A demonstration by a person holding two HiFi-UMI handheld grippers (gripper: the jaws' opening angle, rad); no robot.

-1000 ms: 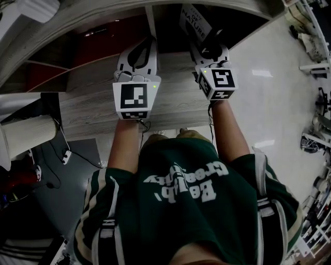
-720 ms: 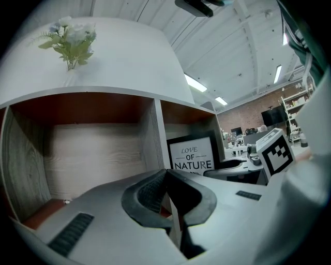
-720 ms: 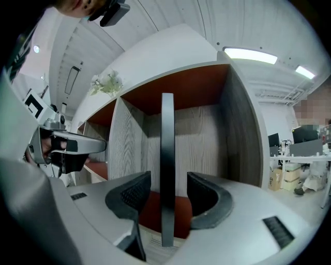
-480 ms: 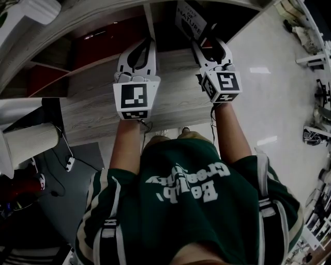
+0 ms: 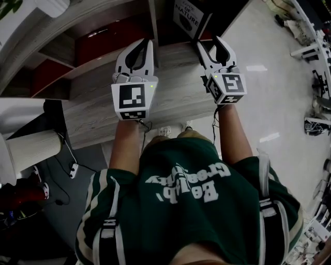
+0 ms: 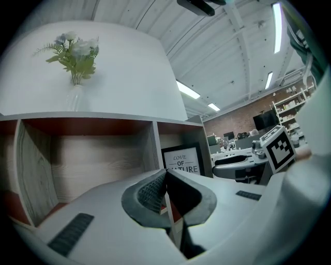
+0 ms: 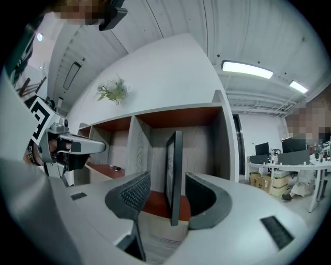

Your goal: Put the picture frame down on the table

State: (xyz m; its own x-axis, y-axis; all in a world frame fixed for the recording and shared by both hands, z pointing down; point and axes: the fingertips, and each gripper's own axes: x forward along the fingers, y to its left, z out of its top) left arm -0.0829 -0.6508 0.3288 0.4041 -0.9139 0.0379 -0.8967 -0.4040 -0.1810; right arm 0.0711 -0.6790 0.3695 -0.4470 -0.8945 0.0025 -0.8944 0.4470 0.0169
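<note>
Shelf (image 5: 103, 39): wood-grain unit with red-lined compartments; serves as landmark for all entries below.

Frame (image 5: 187, 14): black border, white print reading "LOVE OF NATURE". Stands upright in the rightmost compartment of the shelf, near its front lip. Appears face-on in the left gripper view (image 6: 181, 160) and edge-on in the right gripper view (image 7: 173, 171). Not yet on the bench; contact with the compartment floor cannot be made out.

Right gripper (image 5: 209, 41): held level with the shelf front, pointing into the rightmost compartment. Fingers (image 7: 129, 194) spread wide, one to each side of the frame's edge, with a gap showing on both sides. Grips nothing.

Left gripper (image 5: 146, 41): held before the shelf, left of the divider beside the frame's compartment. Fingers (image 6: 150, 191) closed tip to tip, nothing between them.

Bench (image 5: 176, 103): pale wood-grain surface directly in front of the shelf, beneath both grippers.

Flowers (image 6: 76, 54): pale sprig in a clear vase, on top of the shelf, well left of the frame's compartment.

Shirt (image 5: 191, 196): dark green with white lettering, on the person facing the shelf.
</note>
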